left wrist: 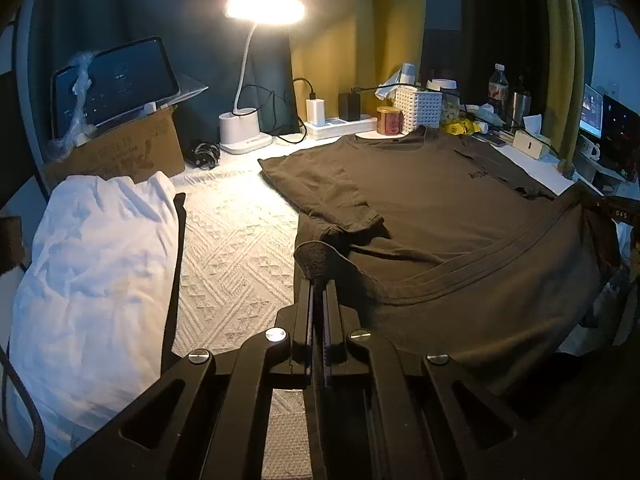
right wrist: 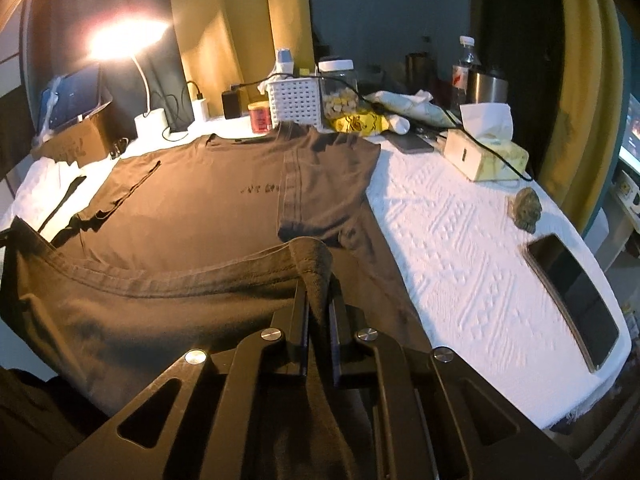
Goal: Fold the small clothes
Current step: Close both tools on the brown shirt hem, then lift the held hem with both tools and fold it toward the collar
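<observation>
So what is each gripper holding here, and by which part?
Both hold the dark T-shirt by its bottom hem: the left gripper pinches the hem's left corner, the right gripper its right corner, lifted off the table.

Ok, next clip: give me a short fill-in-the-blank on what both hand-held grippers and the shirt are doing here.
1. The left hand-held gripper is shut on the hem of the dark ____.
2. The right hand-held gripper grips the same garment's ____ edge.
3. The shirt's collar end lies near the ____ basket.
4. The white cloth heap lies on the shirt's ____ side in the left wrist view.

Missing words: T-shirt; bottom; white; left
</observation>
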